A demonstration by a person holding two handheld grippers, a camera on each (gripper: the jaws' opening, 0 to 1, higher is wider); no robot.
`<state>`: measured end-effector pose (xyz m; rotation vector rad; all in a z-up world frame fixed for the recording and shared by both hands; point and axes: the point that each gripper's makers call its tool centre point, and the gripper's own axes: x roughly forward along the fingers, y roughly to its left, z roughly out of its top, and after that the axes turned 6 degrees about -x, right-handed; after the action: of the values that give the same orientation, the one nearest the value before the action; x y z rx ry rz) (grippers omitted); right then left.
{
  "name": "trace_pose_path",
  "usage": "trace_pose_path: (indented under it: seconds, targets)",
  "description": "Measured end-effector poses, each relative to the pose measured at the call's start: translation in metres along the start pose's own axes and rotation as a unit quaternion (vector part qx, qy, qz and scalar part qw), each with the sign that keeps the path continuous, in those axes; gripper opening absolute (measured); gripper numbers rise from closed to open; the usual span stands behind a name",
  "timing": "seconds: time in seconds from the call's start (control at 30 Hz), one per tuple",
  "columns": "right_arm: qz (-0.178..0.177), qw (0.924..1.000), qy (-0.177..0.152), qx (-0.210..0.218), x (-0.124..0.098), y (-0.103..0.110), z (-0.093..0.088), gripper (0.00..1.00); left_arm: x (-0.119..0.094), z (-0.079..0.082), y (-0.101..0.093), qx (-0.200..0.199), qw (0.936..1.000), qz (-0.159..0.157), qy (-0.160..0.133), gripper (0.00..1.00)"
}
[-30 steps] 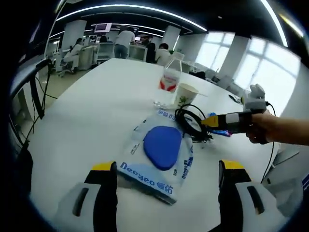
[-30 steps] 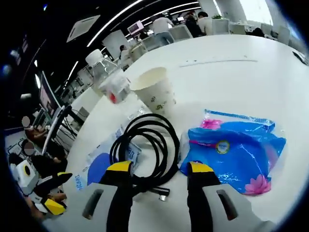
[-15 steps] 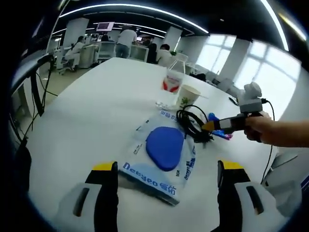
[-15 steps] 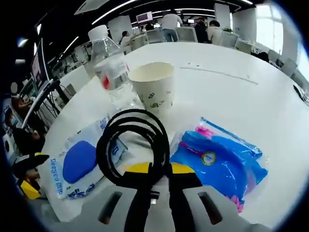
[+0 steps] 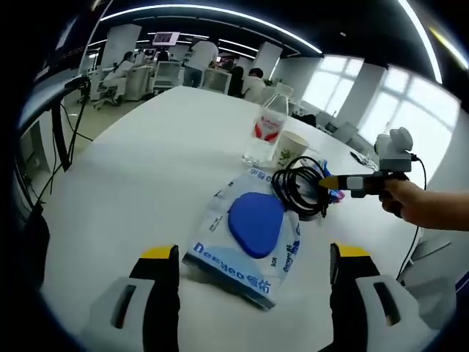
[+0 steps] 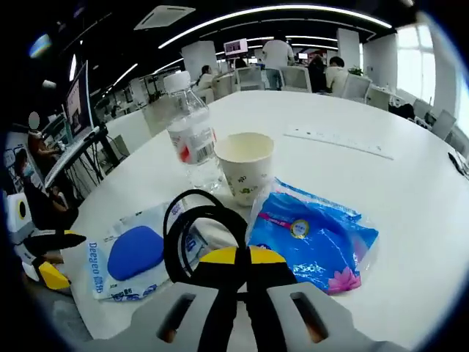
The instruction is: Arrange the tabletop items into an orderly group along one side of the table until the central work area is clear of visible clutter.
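Over the last second my right hand-held gripper (image 6: 236, 258) had gone from straddling the black cable coil (image 6: 205, 235) with its jaws apart to pinching the bundle where its turns gather, and the coil had come up off the worktop (image 6: 410, 183) and stood on edge above the jaws. In the left gripper view the same coil (image 5: 302, 187) hung at the tip of that gripper (image 5: 331, 182), which came in from three o'clock with my hand (image 5: 421, 205) behind it.

I judged the cable light and springy: the loops would sag and spread if I took only one turn, so the gathered section seemed the right place to hold. It looked glossy black, wound in several loose rings.

In the right gripper view, the blue packet with pink flowers (image 6: 311, 238) lay flat at about four o'clock of the coil, soft and probably slippery. The paper cup (image 6: 245, 167) stood upright at twelve o'clock, just beside the clear water bottle (image 6: 192, 132) with its red label at eleven o'clock. The cup would crush easily; the bottle looked top-heavy. The clear pouch with a blue pad (image 6: 132, 253) lay at nine o'clock, limp and flat.

My left hand-held gripper (image 5: 253, 275) hovered with its jaws spread wide, holding nothing, the pouch (image 5: 253, 231) lying just ahead at twelve o'clock. All the items sat clustered mid-worktop, so I judged the grouping barely begun.
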<state>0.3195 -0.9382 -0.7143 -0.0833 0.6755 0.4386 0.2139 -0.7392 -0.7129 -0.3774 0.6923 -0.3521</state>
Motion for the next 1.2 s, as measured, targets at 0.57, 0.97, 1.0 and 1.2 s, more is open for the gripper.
trace_pose_path:
  seconds: [0.57, 0.97, 1.0, 1.2]
  targets:
    - [0.044, 0.998, -0.038, -0.025, -0.036, 0.006, -0.003, 0.0, 0.001, 0.007, -0.028, 0.013, 0.9994, -0.031, -0.011, 0.78]
    - [0.08, 0.9876, -0.084, -0.106, -0.096, 0.02, 0.01, 0.0, 0.008, 0.029, -0.076, -0.016, 0.9924, -0.119, -0.024, 0.75]
    - [0.091, 0.9837, -0.089, -0.127, -0.104, 0.027, 0.011, 0.0, 0.007, 0.038, -0.086, -0.034, 0.9886, -0.144, -0.029, 0.73]
    - [0.138, 0.9588, -0.105, -0.225, -0.141, 0.058, 0.015, 0.0, 0.011, 0.076, -0.123, -0.135, 0.9632, -0.23, -0.031, 0.71]
